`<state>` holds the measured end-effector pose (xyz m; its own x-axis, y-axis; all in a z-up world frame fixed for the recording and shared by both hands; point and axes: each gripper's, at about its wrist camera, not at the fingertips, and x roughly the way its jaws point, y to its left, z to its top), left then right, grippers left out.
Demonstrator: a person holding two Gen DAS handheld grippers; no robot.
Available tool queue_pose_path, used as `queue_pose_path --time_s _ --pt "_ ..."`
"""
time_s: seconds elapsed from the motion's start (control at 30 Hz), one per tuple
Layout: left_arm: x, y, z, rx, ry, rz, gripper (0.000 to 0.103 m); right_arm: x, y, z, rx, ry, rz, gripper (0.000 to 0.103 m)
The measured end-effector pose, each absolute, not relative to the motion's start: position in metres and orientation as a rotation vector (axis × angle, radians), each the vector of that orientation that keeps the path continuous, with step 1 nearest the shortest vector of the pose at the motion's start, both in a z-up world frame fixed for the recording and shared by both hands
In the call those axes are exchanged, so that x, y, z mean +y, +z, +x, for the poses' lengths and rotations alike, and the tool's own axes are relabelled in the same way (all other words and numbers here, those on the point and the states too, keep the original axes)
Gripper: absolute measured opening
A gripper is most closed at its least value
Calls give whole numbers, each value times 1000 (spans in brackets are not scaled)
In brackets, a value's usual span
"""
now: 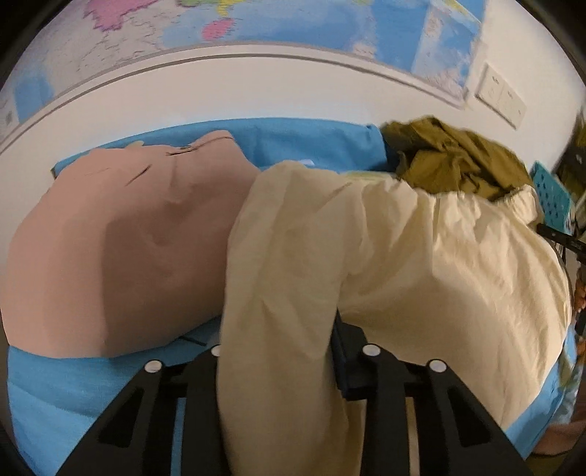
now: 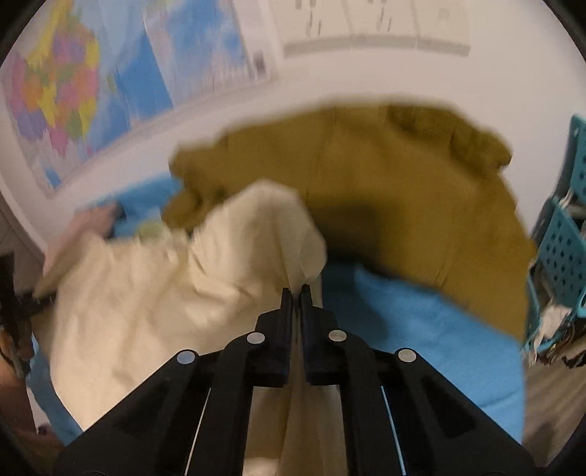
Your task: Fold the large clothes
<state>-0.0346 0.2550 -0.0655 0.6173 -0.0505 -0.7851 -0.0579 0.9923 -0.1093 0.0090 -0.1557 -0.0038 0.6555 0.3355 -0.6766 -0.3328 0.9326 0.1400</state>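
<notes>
A large cream garment [image 1: 421, 263] lies on the blue-covered table [image 1: 73, 384]. A thick fold of it drapes over my left gripper [image 1: 282, 351], hiding the fingertips; the jaws seem shut on it. In the right wrist view the cream garment [image 2: 146, 293] spreads left, and my right gripper [image 2: 296, 293] is shut on a bunched edge of it, lifted above the blue cover [image 2: 421, 329]. An olive garment [image 2: 384, 190] lies crumpled behind; it also shows in the left wrist view [image 1: 457, 161]. A pink garment [image 1: 128, 249] lies at the left.
A white wall with maps [image 1: 256, 22] runs behind the table. A teal perforated basket [image 2: 564, 249] stands at the right edge, also seen in the left wrist view [image 1: 553, 197]. A wall switch plate [image 1: 501, 95] is at the upper right.
</notes>
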Motion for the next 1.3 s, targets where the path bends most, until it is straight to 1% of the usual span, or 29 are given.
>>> queue_pose_path --time_s 0.03,0.1,0.17,0.2,0.23,0.27,0.3,0.33,0.37,0.4,0.43,0.5,0.57,0.6,0.63,0.7,0.77,0.8,0.83,0.9,0.93,0.97,1.0,1.03,1.07,1.13,1.23,1.3 --pt "258 -65 -36 894 12 -149 28 -158 4 9 733 379 25 5" --pt "258 -69 -32 880 28 -164 29 -154 2 17 745 372 19 5" --pt "257 -77 -29 895 59 -148 41 -146 -20 30 815 327 -38 5" --pt "256 -80 -28 907 82 -141 48 -146 -32 35 871 335 -37 8" --pt "255 -79 -30 906 88 -132 50 -148 -42 39 913 328 -27 17" --pt "254 -77 -31 902 89 -125 51 -150 -46 39 926 317 -26 22" --pt "253 -74 -33 894 102 -118 55 -153 -45 39 920 309 -25 27" --pt "252 -69 -36 884 113 -109 55 -156 -40 35 897 291 -15 34" --pt "249 -63 -41 870 110 -102 55 -160 -32 28 862 277 -4 38" --pt "245 -57 -46 848 97 -98 55 -162 -22 20 822 269 1 52" --pt "241 -51 -52 824 78 -91 58 -164 -13 11 780 249 -1 61" --pt "233 -43 -61 787 39 -75 61 -163 8 -11 679 233 -12 61" --pt "225 -38 -64 770 4 -57 63 -153 20 -27 632 293 -23 61" --pt "220 -38 -63 771 -6 -42 65 -140 22 -36 620 366 -44 62" --pt "216 -39 -61 769 -13 -26 69 -127 21 -41 633 437 -71 61" --pt "209 -45 -55 773 -23 -7 70 -100 9 -42 668 523 -111 61" --pt "207 -54 -48 784 -33 -3 77 -78 -11 -34 722 574 -144 60" --pt "208 -59 -45 785 -18 8 77 -71 -22 -26 751 578 -150 58" --pt "210 -65 -40 797 -1 12 77 -70 -34 -17 785 584 -146 56" --pt "221 -81 -27 846 49 13 77 -72 -51 2 820 561 -134 55" --pt "228 -88 -22 865 60 -6 82 -77 -59 12 837 554 -108 55" --pt "240 -94 -18 878 31 -86 83 -80 -62 19 852 562 -77 55" --pt "249 -96 -16 878 11 -145 82 -82 -61 21 860 564 -57 53" --pt "251 -95 -17 876 7 -162 80 -86 -57 20 861 563 -42 53" --pt "251 -92 -20 866 14 -157 79 -87 -53 17 856 563 -46 53" --pt "247 -85 -30 844 23 -138 78 -99 -36 2 806 564 -48 61" --pt "246 -72 -55 793 -14 -147 78 -127 -13 -29 742 577 -7 60" --pt "244 -62 -71 750 -46 -140 78 -151 -9 -45 721 568 42 60"
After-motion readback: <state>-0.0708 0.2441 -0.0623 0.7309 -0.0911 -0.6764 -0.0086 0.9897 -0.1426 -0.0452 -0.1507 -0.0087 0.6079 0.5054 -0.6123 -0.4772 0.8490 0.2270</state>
